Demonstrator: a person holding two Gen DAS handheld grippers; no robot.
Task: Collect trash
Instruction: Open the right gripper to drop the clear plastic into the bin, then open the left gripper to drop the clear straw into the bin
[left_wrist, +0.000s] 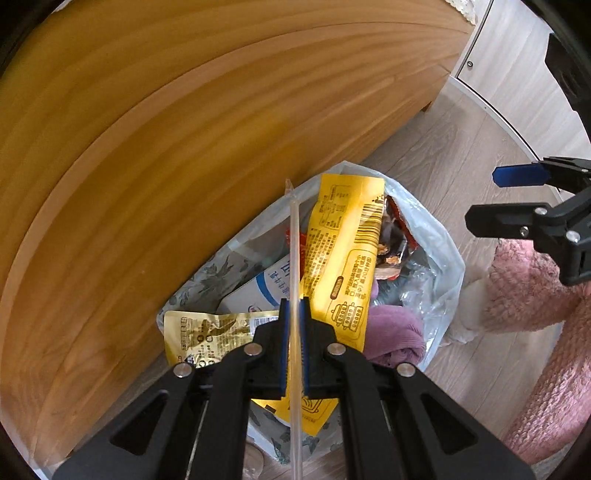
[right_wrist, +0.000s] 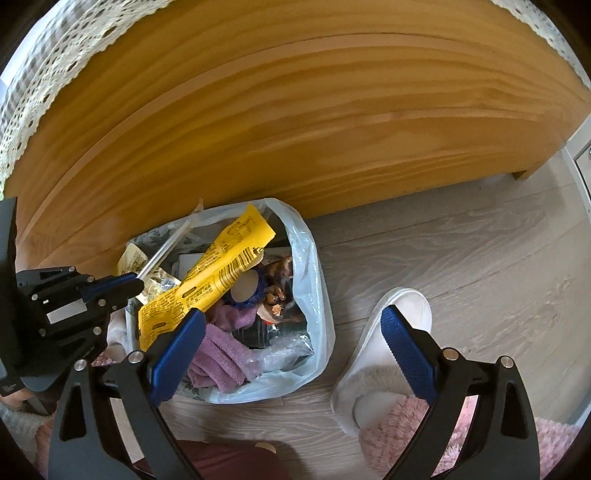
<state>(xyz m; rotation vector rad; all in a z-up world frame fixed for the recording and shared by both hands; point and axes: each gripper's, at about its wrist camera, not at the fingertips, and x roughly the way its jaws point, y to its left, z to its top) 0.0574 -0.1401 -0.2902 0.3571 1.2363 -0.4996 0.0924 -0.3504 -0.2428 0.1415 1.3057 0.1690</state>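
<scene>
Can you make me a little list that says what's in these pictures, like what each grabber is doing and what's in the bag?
Place: wooden floor beside a wooden cabinet
Bag: pale plastic bag, open, sitting on the floor
In the bag: long yellow wrapper, gold packet, purple cloth, other wrappers
Left gripper: jaws shut on a clear straw, over the bag
Right gripper: jaws open, holding nothing
Nearby: white slipper, pink fluffy rug
</scene>
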